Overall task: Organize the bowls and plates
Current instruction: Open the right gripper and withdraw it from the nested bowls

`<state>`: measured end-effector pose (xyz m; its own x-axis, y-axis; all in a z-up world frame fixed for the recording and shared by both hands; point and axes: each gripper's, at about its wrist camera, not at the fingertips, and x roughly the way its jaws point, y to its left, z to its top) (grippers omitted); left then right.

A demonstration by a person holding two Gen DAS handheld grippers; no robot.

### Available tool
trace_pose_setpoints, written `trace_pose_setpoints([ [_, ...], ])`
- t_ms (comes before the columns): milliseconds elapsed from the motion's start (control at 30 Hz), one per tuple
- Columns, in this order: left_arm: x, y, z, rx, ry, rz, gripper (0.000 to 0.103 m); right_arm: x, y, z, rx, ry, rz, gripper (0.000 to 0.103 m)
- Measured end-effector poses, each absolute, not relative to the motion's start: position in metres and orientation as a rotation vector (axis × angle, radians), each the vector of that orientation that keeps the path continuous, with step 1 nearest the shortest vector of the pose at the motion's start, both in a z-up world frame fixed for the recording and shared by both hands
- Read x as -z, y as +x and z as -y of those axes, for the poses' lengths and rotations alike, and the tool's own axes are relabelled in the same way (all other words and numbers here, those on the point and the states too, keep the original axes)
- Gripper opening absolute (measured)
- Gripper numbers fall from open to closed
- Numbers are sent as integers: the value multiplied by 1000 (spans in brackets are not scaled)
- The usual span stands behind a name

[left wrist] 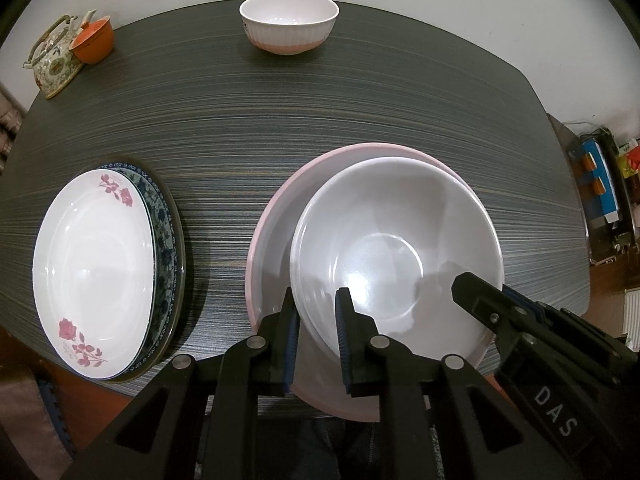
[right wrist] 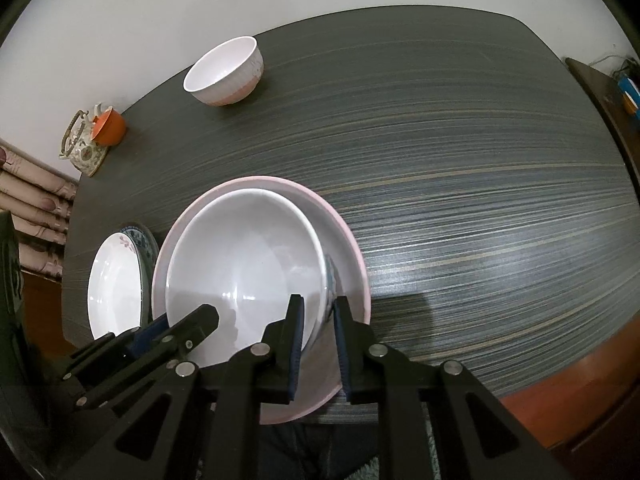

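**A:** Quick status check on the dish tidy-up. Looks about two-thirds sorted from here. White bowl [left wrist: 394, 256] sitting inside the bigger pink-rimmed bowl [left wrist: 276, 216], near the front edge of the dark striped table [left wrist: 320, 112]. Not centred though, pushed toward the right side of the pink one.

**B:** Both grippers on it? Hard to tell from the left cam alone.

**A:** Yep. Left gripper [left wrist: 318, 320] clamped on the near-left rim of the white bowl, one pad inside, one outside, jaws nearly together with just the wall between. Right gripper [right wrist: 318, 320] doing the same on the near-right rim. Can't say for sure whether the bowl is fully seated or hanging a touch above the pink one.

**B:** And the plates?

**A:** Stacked already, off to the left. Rose-print plate [left wrist: 94, 272] lying on top of a blue-patterned plate [left wrist: 164, 216], possibly another rim under that, too thin to call.

**B:** So what's left?

**A:** Small ribbed bowl [left wrist: 289, 22] at the far edge, well apart from everything, not yet nested. Guessing that goes into the white one next. Letting go of the white bowl first, obviously. Teapot [left wrist: 54, 64] and orange cup [left wrist: 93, 40] in the far left corner, probably not part of the job.

**B:** Bit off-centre for stacking a third on top, might want a nudge.

**A:** Agreed, worth watching.
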<state>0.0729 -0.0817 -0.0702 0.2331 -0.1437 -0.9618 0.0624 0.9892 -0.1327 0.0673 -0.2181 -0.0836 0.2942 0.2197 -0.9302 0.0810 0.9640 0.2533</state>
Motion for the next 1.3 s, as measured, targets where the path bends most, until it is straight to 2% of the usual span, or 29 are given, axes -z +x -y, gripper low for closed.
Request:
trace_pose_setpoints([
  [500,66,71,78,141,-76,-1308,22,76,66,217,-90,277,-1248,18],
  [633,60,71,78,142,-63,-1278,26,74,63,222,-88,286,-1236,18],
  [1300,23,80,54,136,-96,-1130,31,48,77,242,-91,291,-1143,18],
])
